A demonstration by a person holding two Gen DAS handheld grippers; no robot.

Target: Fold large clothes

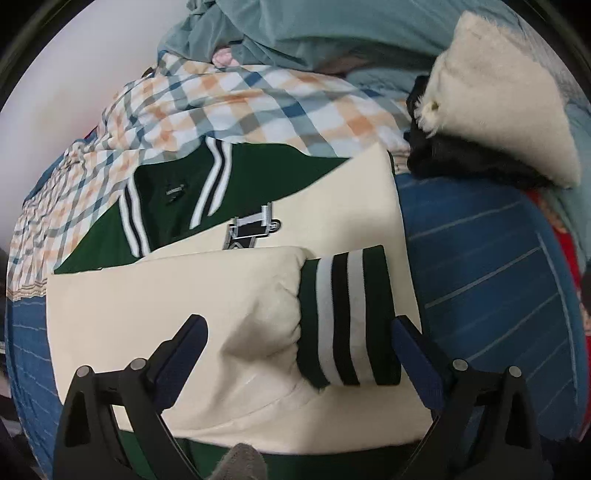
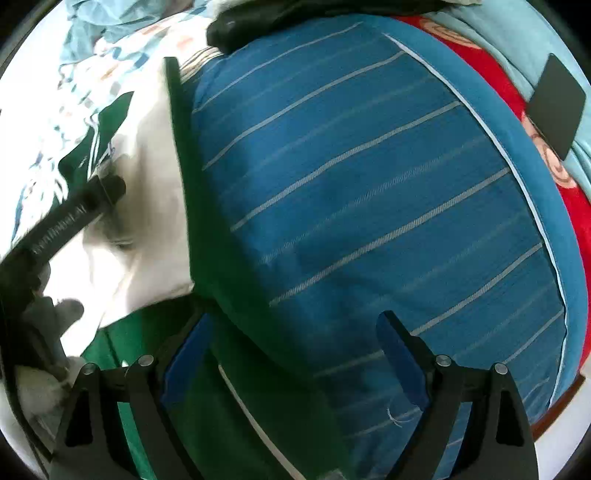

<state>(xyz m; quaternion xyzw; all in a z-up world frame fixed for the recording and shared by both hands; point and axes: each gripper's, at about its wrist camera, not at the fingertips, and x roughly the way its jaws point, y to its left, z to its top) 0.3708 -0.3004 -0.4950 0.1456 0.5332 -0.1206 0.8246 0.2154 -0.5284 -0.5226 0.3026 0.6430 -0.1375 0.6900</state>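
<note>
A green and cream varsity jacket (image 1: pixel 332 192) lies flat on the blue striped bed sheet (image 1: pixel 480 277). Its cream sleeve (image 1: pixel 184 288) is folded across the body and ends in a green, white and black striped cuff (image 1: pixel 347 317). My left gripper (image 1: pixel 298 320) hovers over that cuff, open, its pads clear of the cloth on both sides. In the right wrist view my right gripper (image 2: pixel 294 318) is open over the jacket's green edge (image 2: pixel 221 266) and the sheet (image 2: pixel 369 184), with nothing gripped. One of the left gripper's fingers (image 2: pixel 85 206) shows there above the cream cloth.
A plaid blanket (image 1: pixel 229 99) and teal bedding (image 1: pixel 295 33) lie behind the jacket. A cream fluffy item (image 1: pixel 498 110) rests on a black garment (image 1: pixel 461 158) at the right. Red fabric (image 2: pixel 517 96) and a black flat object (image 2: pixel 557 107) border the sheet. A gloved hand (image 2: pixel 55 314) holds the left gripper.
</note>
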